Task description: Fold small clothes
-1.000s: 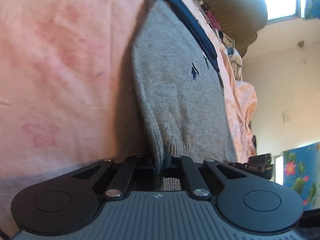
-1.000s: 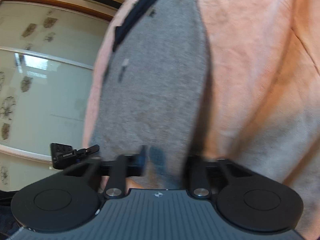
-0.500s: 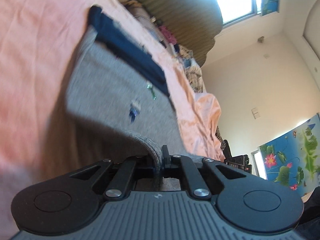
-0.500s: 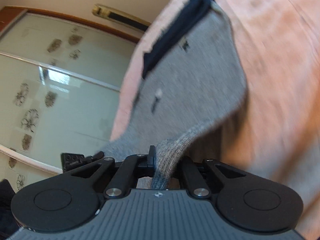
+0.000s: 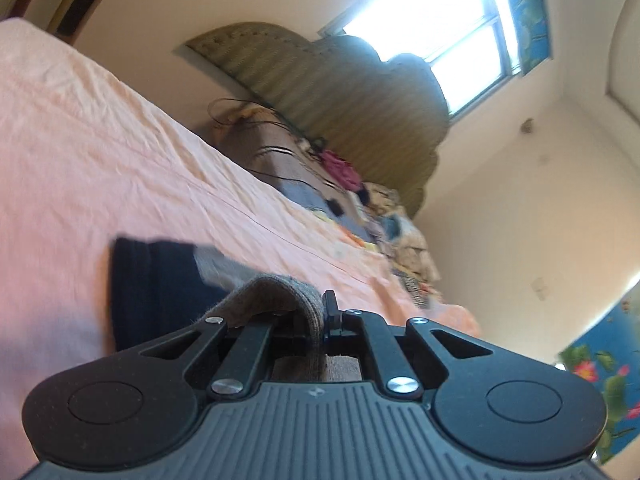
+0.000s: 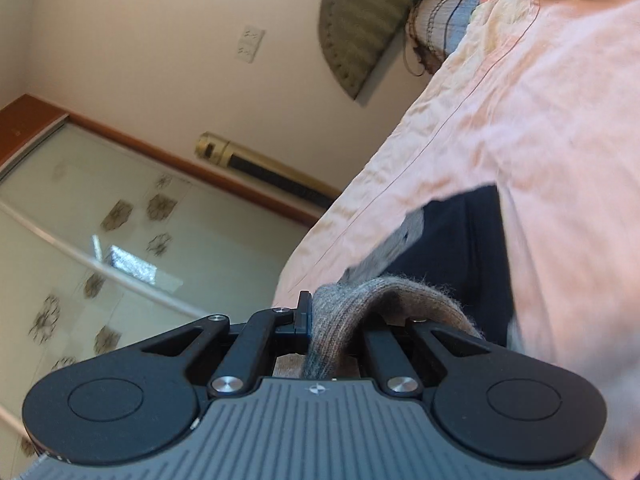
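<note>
A small grey knitted garment with a dark navy band lies on the pink bedsheet (image 5: 120, 152). In the left wrist view my left gripper (image 5: 318, 316) is shut on its ribbed grey hem (image 5: 280, 292), which arches over the left finger. The navy band (image 5: 156, 284) lies just beyond. In the right wrist view my right gripper (image 6: 320, 320) is shut on the other end of the grey hem (image 6: 360, 304), draped over its right finger, with the navy band (image 6: 460, 256) right behind it. Most of the garment's body is hidden under the grippers.
A padded olive headboard (image 5: 360, 92) stands at the far end of the bed, with a heap of clothes and cables (image 5: 360, 196) before it. A bright window (image 5: 432, 28) is above. Glass sliding doors (image 6: 100, 232) and a gold air-conditioner column (image 6: 260, 168) stand beside the bed.
Both grippers have carried the grey hem forward and up over the garment toward the navy band. The spread grey body seen earlier is now folded beneath, and the views tilt toward the room.
</note>
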`<state>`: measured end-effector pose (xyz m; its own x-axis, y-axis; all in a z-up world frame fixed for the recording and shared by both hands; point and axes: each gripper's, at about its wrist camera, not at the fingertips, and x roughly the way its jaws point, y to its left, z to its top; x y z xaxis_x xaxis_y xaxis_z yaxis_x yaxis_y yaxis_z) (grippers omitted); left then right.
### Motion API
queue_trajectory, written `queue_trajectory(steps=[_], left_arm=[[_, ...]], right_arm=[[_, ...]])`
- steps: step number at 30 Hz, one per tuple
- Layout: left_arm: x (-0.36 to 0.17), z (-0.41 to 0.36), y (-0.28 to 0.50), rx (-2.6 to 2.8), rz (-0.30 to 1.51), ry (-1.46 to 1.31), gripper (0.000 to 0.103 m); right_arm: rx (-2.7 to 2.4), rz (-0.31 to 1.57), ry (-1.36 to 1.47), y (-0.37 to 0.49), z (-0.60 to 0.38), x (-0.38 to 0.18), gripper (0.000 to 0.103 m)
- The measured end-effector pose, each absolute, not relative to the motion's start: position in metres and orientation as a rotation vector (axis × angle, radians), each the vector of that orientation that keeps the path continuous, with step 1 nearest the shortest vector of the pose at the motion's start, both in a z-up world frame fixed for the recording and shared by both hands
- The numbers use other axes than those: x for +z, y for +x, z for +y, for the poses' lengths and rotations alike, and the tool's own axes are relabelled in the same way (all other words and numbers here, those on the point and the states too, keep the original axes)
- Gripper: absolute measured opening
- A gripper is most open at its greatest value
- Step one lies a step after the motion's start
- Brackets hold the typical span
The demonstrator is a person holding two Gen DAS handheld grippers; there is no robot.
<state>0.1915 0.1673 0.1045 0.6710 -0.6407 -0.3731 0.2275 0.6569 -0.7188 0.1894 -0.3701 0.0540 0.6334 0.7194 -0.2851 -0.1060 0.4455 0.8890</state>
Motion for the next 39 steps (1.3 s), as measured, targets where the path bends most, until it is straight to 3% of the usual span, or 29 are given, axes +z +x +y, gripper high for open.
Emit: queue_trajectory(steps=[1,3,4,6,8,9,10,12,18,20,23,27,29,30,31,32,33,34,39], left_arm=[[0.096,0.164,0.213,-0.480,0.674,-0.659,0.006],[0.074,0.164,0.249,-0.324,0.729,-0.642,0.008],[0.061,0.168,0.263,-0.256,0.777,-0.695,0.011],[0.046,0.180,0.269,-0.218,0.796,-0.811,0.018],[0.047,0.193,0.251,-0.184,0.722,-0.865,0.042],[0.049,0.198,0.236,-0.160,0.683,-0.860,0.078],[0.052,0.203,0.217,-0.127,0.649,-0.846,0.094],[0.056,0.209,0.176,-0.121,0.595,-0.820,0.096],[0.016,0.215,0.066,-0.077,0.691,-0.900,0.096],[0.001,0.213,0.042,-0.074,0.659,-0.961,0.095],[-0.001,0.201,0.038,-0.054,0.631,-0.992,0.095],[-0.001,0.175,0.064,-0.082,0.647,-0.942,0.094],[0.000,0.164,0.075,-0.057,0.649,-0.876,0.079],[-0.001,0.161,0.081,-0.043,0.667,-0.860,0.049],[-0.005,0.160,0.087,-0.027,0.711,-0.853,0.014],[-0.010,0.162,0.090,-0.013,0.742,-0.863,0.006],[-0.012,0.165,0.089,-0.021,0.740,-0.883,0.006],[-0.011,0.166,0.088,-0.028,0.748,-0.872,0.006],[0.010,0.161,0.060,-0.099,0.741,-0.791,0.004]], right_arm=[[0.540,0.740,0.995,0.207,-0.369,0.045,0.012],[0.451,0.762,1.035,0.236,-0.367,0.020,0.027],[0.403,0.779,1.047,0.244,-0.365,0.009,0.056],[0.312,0.779,1.056,0.249,-0.361,-0.002,0.097],[0.343,0.723,1.083,0.236,-0.361,-0.004,0.100],[0.369,0.720,1.087,0.228,-0.361,-0.003,0.100],[0.388,0.722,1.071,0.216,-0.362,0.000,0.100],[0.421,0.713,1.002,0.185,-0.369,0.008,0.100],[0.365,0.808,0.931,0.082,-0.399,-0.005,0.101],[0.356,0.786,0.926,0.057,-0.401,-0.009,0.097],[0.347,0.792,0.926,0.053,-0.389,-0.008,0.103],[0.321,0.772,0.938,0.083,-0.368,-0.011,0.103],[0.297,0.764,0.904,0.102,-0.355,-0.007,0.103],[0.302,0.776,0.890,0.110,-0.349,-0.009,0.091],[0.310,0.809,0.870,0.120,-0.344,-0.014,0.068],[0.306,0.832,0.836,0.125,-0.339,-0.018,0.051],[0.294,0.861,0.817,0.130,-0.337,-0.023,0.017],[0.302,0.868,0.837,0.131,-0.339,-0.028,0.013],[0.354,0.849,0.881,0.110,-0.348,-0.024,0.013]])
